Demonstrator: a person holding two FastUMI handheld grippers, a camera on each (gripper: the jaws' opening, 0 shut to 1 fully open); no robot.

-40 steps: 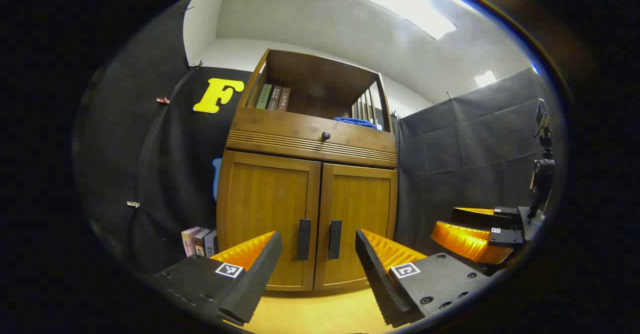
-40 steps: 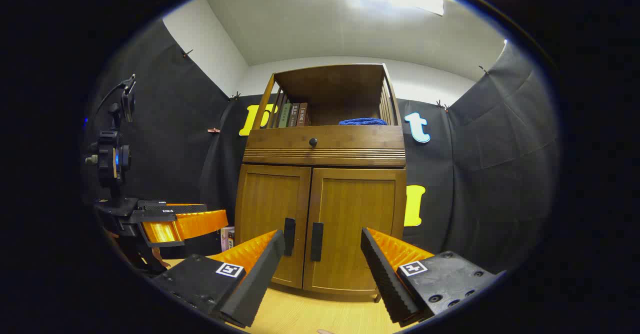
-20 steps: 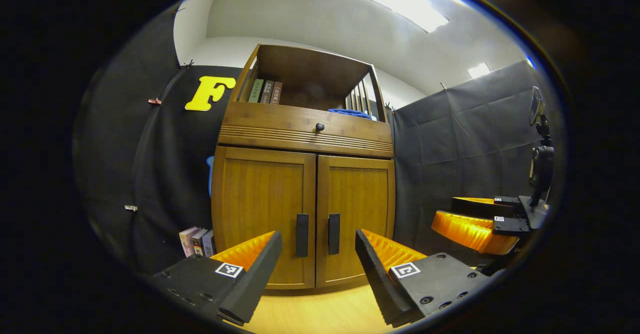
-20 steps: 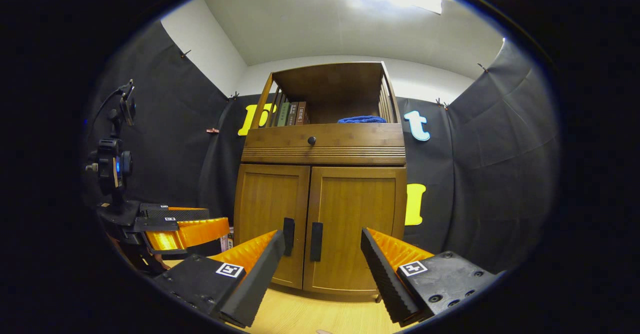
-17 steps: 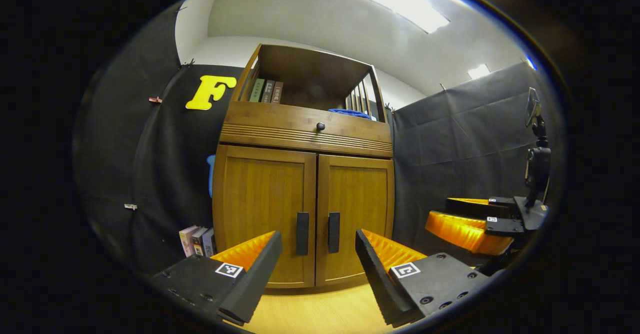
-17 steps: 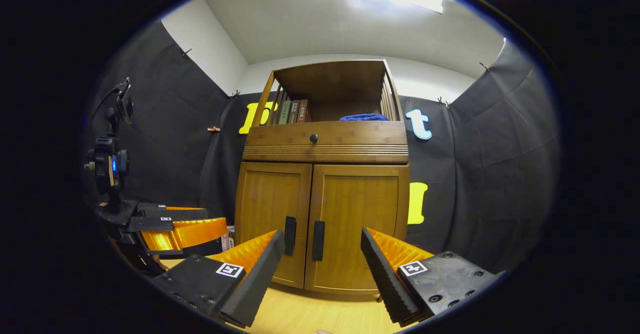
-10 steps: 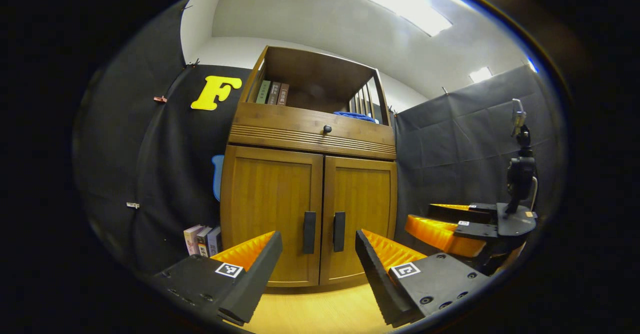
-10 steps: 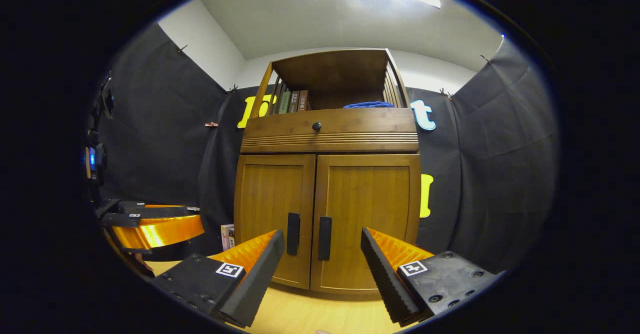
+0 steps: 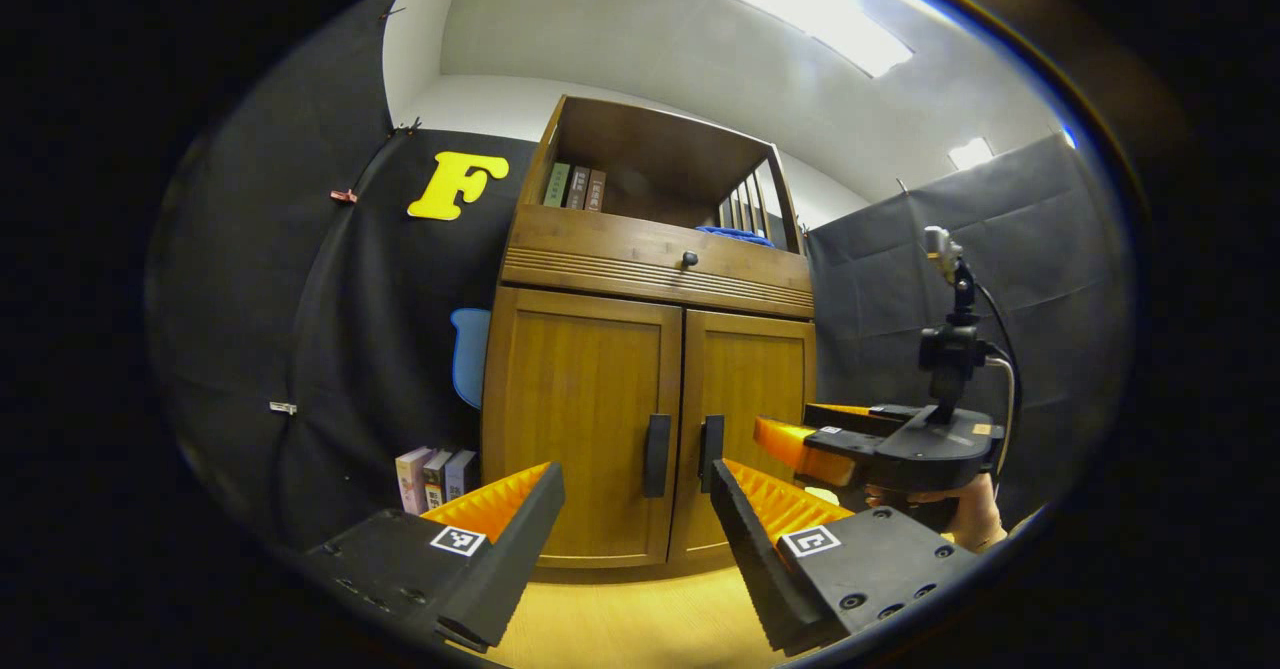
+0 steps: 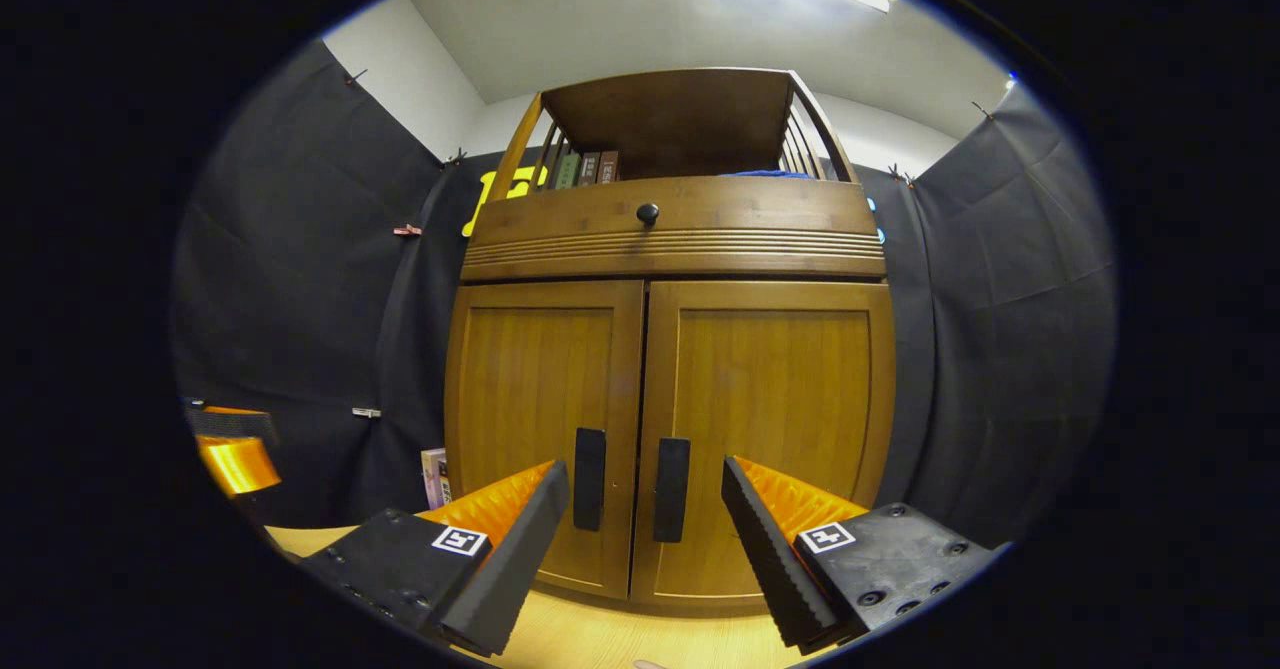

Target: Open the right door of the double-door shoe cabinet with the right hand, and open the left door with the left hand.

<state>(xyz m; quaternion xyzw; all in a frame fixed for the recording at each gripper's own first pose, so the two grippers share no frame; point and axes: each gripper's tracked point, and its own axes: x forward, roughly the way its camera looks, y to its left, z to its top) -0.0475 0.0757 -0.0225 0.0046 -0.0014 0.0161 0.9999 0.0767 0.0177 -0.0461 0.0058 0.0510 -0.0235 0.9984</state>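
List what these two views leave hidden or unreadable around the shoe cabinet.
- Cabinet inside: both views, hidden by the shut left door and right door.
- Book spines on the top shelf: both views, too small to read.
- Blue cloth: right gripper view, mostly behind the drawer front.

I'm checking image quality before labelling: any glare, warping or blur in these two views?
Left gripper view: ceiling light blown out, cabinet leaning and bowed, handles sharp. Right gripper view: glare at the top edge, cabinet sides bulge outward, own tongs and right door handle crisp.
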